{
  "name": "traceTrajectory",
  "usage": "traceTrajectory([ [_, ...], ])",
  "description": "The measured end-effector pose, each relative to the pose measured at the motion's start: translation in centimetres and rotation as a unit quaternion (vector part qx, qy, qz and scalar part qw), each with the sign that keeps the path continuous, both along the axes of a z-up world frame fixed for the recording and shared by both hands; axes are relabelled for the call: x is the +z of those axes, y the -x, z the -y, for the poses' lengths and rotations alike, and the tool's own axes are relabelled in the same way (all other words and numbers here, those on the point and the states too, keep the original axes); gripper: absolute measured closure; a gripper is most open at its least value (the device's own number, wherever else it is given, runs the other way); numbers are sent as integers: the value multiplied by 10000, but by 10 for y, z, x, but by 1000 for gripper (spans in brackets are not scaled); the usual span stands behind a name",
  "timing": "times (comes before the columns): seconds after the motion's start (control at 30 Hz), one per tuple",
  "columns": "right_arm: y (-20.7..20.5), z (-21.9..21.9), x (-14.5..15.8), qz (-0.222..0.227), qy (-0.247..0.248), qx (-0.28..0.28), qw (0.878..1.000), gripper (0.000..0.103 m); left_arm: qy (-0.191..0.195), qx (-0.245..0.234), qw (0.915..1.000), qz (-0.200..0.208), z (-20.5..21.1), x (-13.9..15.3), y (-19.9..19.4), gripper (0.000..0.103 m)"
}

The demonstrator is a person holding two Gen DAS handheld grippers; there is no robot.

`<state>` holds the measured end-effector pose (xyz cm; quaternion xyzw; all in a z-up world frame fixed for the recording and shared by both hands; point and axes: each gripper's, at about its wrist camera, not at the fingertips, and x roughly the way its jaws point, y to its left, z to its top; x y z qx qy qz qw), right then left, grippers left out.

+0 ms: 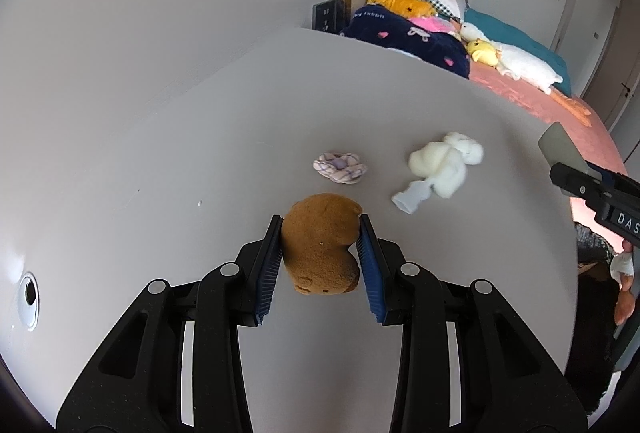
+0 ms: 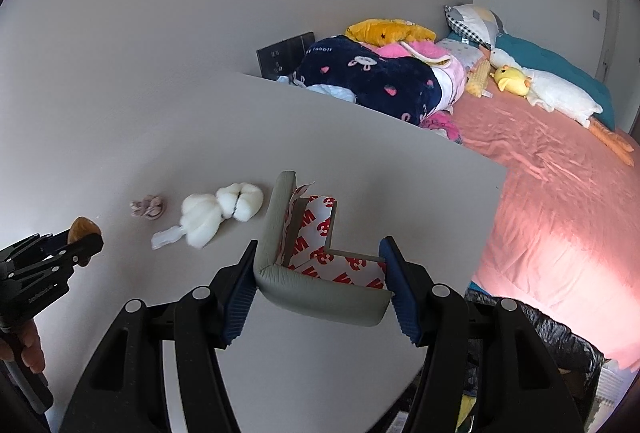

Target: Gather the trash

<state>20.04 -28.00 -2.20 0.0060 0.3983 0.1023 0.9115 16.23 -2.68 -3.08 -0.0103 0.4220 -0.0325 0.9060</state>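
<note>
Grey foam corner guard (image 2: 320,285), backing printed with red "3M", clamped in right gripper (image 2: 318,287), lower centre. Brown plush toy (image 1: 320,253) clamped in left gripper (image 1: 320,257), lower centre; "DAS" legible far right. Right view alone shows black bin bag (image 2: 560,337), lower right. White cotton wad (image 1: 440,163) lies on table (image 1: 200,153).

Brown plush piece (image 1: 322,249): soft, rounded and bean-shaped, pinched at its sides between the left gripper's (image 1: 320,233) pads, held above the grey table (image 1: 200,153).
Grey corner guard (image 2: 316,265): L-shaped foam strip, red-and-white printed backing facing up, clamped across its ends by the right gripper (image 2: 320,253).
White fluffy wad (image 1: 444,163): lying on the table, a pale translucent strip at its near end.
Small purple-checked cloth (image 1: 340,168): crumpled flat, just left of the wad.
</note>
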Motion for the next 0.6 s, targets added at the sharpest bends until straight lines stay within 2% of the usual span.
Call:
traceTrajectory([
  [0.43,61,8,26,240,-93,75,9996,42,-24,-227,9995,210,29,20,40,67],
  [0.6,81,15,31,279,-158,61,9995,42,-145,-328,9990,269,44,23,55,67],
])
